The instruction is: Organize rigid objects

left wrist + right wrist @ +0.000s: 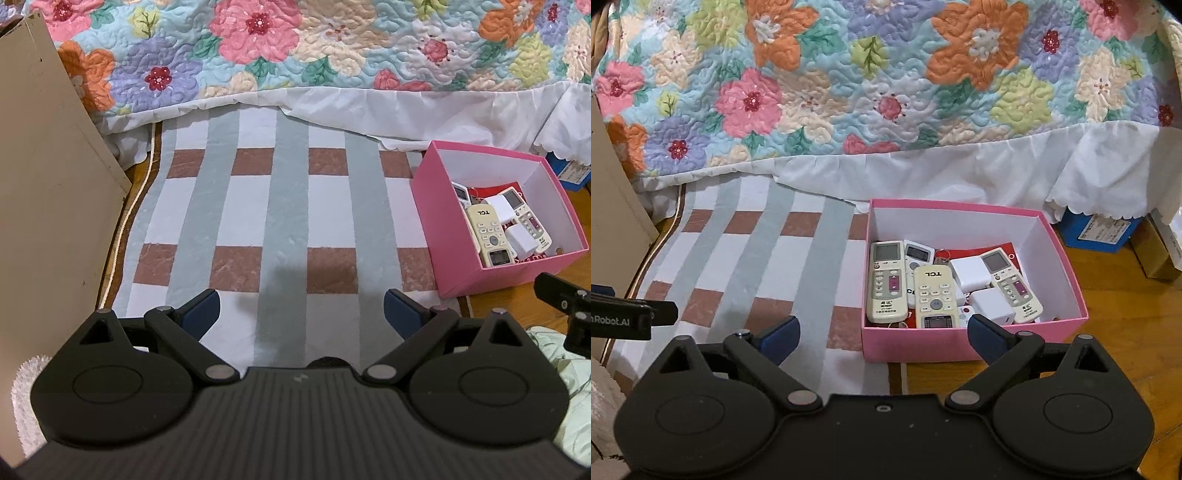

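A pink box stands at the rug's right edge, on the floor by the bed. Inside lie several white remote controls, among them a TCL remote and a cream remote, plus two white charger cubes. My right gripper hovers just in front of the box's near wall, open, with nothing between its fingers. Over the checked rug, left of the box, my left gripper stands open and empty.
The striped and checked rug lies before a bed with a floral quilt. A beige cabinet panel rises on the left. A blue box sits under the bed skirt. Wooden floor lies right of the pink box.
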Motion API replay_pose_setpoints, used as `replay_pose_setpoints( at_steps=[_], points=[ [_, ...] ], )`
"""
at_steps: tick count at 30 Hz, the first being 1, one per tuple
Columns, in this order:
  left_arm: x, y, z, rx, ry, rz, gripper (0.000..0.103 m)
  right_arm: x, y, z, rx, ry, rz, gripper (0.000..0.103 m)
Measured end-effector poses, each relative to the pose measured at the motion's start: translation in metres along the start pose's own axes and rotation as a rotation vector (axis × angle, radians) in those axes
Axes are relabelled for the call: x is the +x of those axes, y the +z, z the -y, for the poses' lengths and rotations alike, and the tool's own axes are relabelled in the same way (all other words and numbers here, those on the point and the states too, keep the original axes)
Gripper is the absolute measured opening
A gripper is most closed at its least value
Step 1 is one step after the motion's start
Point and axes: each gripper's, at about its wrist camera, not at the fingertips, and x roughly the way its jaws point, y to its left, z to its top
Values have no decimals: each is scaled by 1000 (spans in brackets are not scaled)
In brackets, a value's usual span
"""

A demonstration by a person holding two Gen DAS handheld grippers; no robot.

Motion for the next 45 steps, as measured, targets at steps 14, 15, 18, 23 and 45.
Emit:
replay_pose_setpoints(
  at_steps=[14,15,18,23,45],
  points=[
    [-3,-5,-7,-25,-5,-18,96,-1,-1,-1,13,-21,-21,99],
    [-3,-5,-7,-26,-4,-17,96,0,0,-1,12,-20,-20,99],
    [-2,-5,-8,-24,5,-25,96,2,0,-1,13,-17,-29,99],
    [-2,-6,-8,-24,10,-25,96,1,-1,-1,11,-8,-32,99],
    [7,-5,-9,0,24,-71,96,2,-3,-2,19,-6,-43,99]
  ],
)
